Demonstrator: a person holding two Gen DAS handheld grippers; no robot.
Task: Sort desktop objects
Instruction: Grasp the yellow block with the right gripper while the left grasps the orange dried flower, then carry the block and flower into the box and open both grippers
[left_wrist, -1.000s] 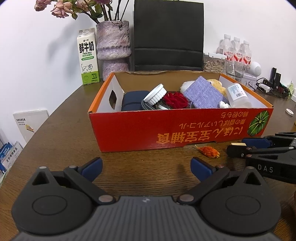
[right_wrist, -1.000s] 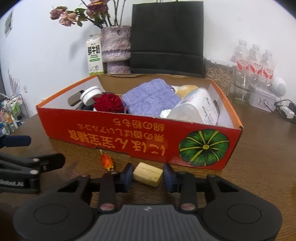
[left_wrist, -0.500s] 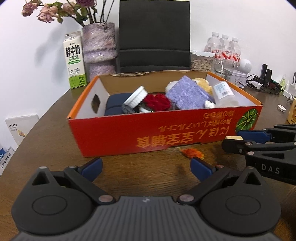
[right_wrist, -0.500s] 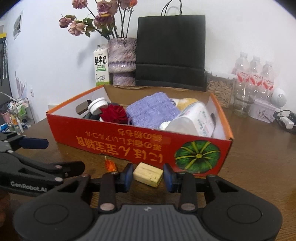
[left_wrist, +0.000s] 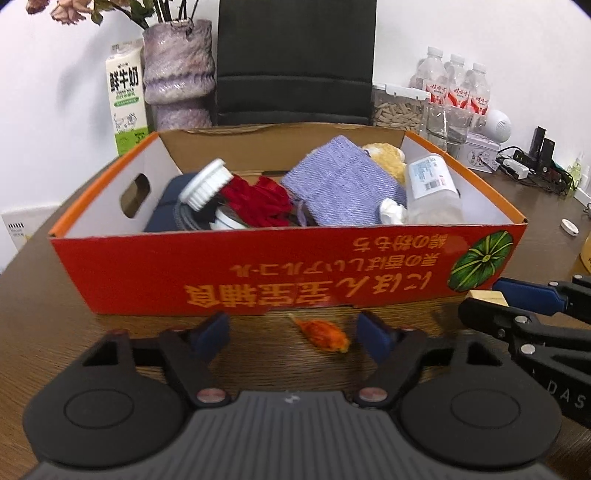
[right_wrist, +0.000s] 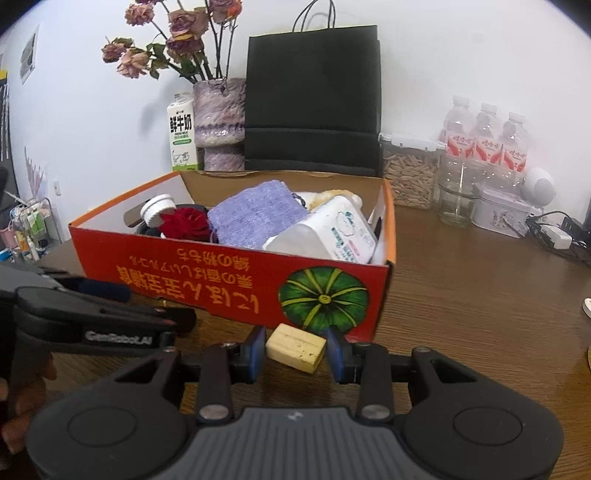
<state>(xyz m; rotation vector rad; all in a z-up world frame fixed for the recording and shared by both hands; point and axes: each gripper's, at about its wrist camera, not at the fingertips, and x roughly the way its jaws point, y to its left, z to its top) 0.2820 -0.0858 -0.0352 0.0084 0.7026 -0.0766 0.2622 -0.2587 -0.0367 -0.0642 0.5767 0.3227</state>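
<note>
The right gripper (right_wrist: 295, 349) has its fingers closed on a pale wooden block (right_wrist: 296, 347), held just in front of the orange box (left_wrist: 258, 273). The left gripper (left_wrist: 293, 332) is empty, its fingers half open and just now narrowing around an orange dried flower (left_wrist: 322, 333) lying on the surface (left_wrist: 48, 306) before the box. The flower looks fragile, so a light, centred pinch is advised. The milk carton (right_wrist: 182, 134) behind the box reads "FRESH MILK".

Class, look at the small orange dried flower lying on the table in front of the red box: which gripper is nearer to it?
Left. The left gripper has just been closing, jaws either side of the orange dried flower, not touching. The right gripper, off to its right, grips a wooden block.
</note>
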